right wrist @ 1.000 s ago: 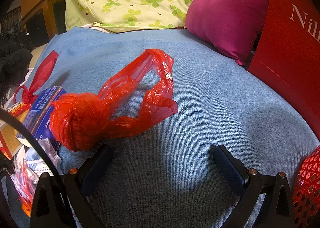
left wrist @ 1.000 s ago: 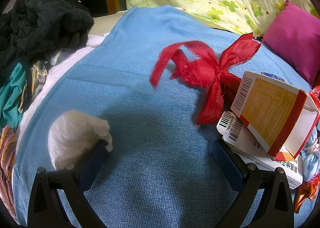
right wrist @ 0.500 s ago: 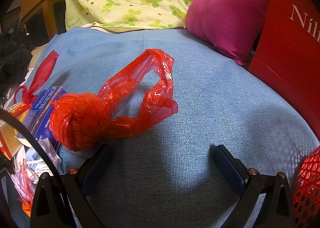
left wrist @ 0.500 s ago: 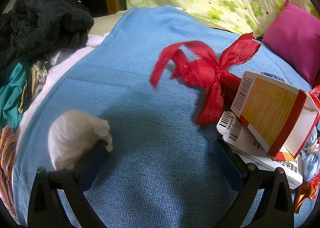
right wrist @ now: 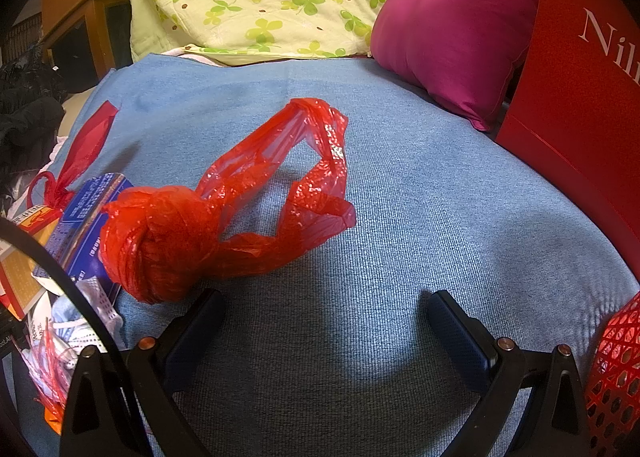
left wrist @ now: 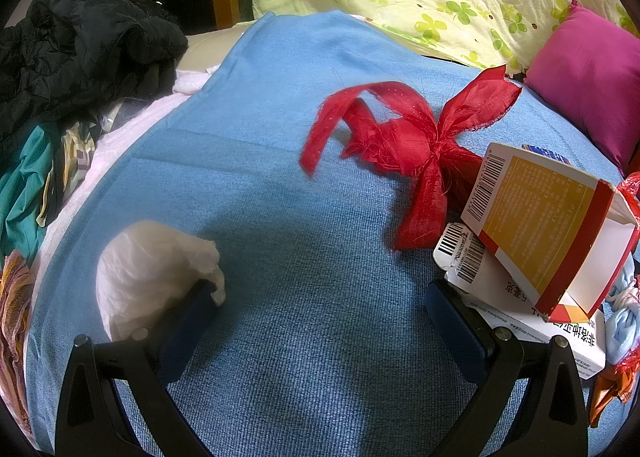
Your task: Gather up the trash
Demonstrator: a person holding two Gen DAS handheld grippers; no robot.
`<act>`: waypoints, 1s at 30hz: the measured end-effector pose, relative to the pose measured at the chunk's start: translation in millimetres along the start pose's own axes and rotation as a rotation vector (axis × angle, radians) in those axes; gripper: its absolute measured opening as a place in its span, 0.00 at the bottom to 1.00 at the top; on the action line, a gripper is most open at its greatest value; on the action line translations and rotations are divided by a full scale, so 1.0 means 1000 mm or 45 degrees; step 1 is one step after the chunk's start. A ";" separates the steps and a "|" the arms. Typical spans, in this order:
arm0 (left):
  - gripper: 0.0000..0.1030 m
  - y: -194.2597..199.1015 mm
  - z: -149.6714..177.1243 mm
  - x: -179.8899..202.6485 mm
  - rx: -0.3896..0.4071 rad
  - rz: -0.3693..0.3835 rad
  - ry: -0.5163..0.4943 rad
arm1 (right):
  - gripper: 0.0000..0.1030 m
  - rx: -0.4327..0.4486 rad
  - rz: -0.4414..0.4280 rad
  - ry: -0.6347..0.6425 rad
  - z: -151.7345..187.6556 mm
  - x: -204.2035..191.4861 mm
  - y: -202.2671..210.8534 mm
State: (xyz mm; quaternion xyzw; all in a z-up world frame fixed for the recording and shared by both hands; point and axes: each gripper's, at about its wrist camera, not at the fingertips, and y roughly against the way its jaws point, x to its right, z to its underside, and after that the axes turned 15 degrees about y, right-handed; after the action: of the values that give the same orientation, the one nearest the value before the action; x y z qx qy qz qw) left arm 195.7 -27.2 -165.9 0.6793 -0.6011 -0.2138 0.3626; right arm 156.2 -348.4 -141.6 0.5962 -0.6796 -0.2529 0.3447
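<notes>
Both grippers hover open over a bed strewn with trash, nothing held yet.

The left gripper has its fingers spread wide and empty, one finger touching a crumpled white tissue near the left edge of the blue blanket; a red ribbon bow and opened cardboard boxes lie toward the right. The right gripper, fingers likewise apart and empty, sits just behind a knotted red plastic bag in the blanket's middle. The bag looks light, thin and slippery, likely to crumple when squeezed; its tight knot seems the firmest place to pinch, the loose loops less sure. The tissue should be soft and weightless, best pinched through its bulk.
</notes>
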 end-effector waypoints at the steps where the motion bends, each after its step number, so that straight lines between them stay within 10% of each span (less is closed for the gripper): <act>1: 1.00 0.000 0.000 0.000 0.000 0.000 0.000 | 1.00 0.000 0.000 0.000 0.000 -0.001 0.000; 30: 1.00 0.001 0.000 0.001 -0.004 0.004 0.010 | 1.00 0.000 0.000 0.000 0.000 -0.001 0.000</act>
State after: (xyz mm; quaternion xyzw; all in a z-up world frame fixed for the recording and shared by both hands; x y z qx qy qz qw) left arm 195.4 -27.9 -165.2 0.6784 -0.6006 -0.2117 0.3664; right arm 155.8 -347.6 -141.8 0.5962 -0.6795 -0.2529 0.3448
